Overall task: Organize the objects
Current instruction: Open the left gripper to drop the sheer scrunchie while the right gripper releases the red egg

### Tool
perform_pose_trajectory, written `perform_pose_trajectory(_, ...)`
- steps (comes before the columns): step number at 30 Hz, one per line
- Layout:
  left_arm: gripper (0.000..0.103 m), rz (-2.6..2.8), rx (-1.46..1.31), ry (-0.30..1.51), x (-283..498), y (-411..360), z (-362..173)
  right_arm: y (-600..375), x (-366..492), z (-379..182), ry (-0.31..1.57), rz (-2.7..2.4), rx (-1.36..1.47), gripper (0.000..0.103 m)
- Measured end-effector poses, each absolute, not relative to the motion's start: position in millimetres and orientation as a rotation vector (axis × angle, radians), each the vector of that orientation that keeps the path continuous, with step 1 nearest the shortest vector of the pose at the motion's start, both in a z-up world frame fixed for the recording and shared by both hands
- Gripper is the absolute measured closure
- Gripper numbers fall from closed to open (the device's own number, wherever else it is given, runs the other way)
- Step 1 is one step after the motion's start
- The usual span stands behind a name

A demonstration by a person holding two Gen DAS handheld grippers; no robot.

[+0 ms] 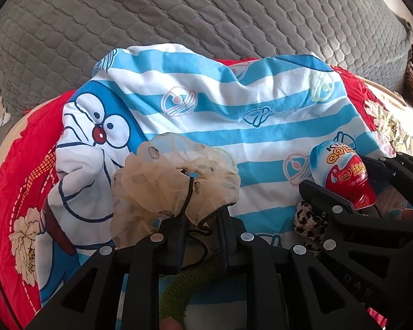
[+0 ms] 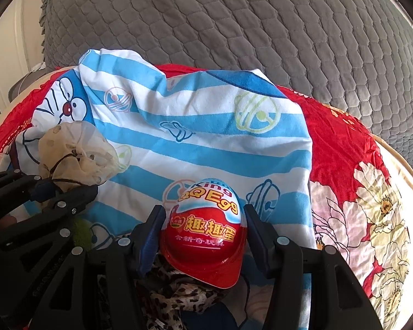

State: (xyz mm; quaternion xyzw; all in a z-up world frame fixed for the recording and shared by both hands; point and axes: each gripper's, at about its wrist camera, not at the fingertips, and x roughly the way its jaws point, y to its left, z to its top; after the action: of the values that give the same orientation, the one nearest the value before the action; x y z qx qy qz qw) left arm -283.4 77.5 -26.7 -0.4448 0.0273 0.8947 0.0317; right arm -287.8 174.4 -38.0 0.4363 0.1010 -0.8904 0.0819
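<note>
The left gripper (image 1: 199, 217) reaches forward with its two black fingers drawn close together, pinching a sheer cream scrunchie (image 1: 173, 176) by its elastic. Just beside it, the right gripper (image 2: 203, 228) points the same way — its fingers clamp a toy egg (image 2: 206, 228) from either side.

The red-and-white plastic toy egg (image 2: 205, 227) has a glossy, smooth shell that catches highlights. At about nine o'clock from it, the sheer cream dotted fabric scrunchie (image 1: 173, 181) looks thin, gauzy and matt. Both lie over a blue-and-white striped cartoon cotton cloth (image 1: 234, 126), soft and lightly creased. Under it, the red floral bedsheet (image 2: 344, 148) is wrinkled woven cloth. At twelve o'clock, the grey quilted velvety cover (image 1: 206, 13) is matt. The black plastic tongs (image 2: 203, 236) look matt and rigid.
</note>
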Motion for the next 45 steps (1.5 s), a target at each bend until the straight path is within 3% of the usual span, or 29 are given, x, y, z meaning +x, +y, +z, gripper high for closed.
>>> perform_pose_trajectory(9, 0.065, 2.736, -1.384, 0.063, -281.4, 70.5, -24.7, 177.3, -290.6, -38.0, 0.275, -2.652, 1.332, 0.036)
perform_pose_trajectory(15, 0.06, 2.73, -1.388, 0.059, -276.5, 66.7, -23.4, 177.5, -293.4, -38.4, 0.269, -2.646, 1.341, 0.03)
perform_pose_trajectory(30, 0.035, 2.661, -1.337, -0.089, -269.4, 54.6, -8.5, 181.6, -287.1, -31.8, 0.285, -2.641, 1.316, 0.029)
perform_pose_trajectory(45, 0.03, 2.627, -1.31, -0.067, -253.5, 57.7, 7.3, 191.3, -283.7, -20.1, 0.259, -2.656, 1.287, 0.028)
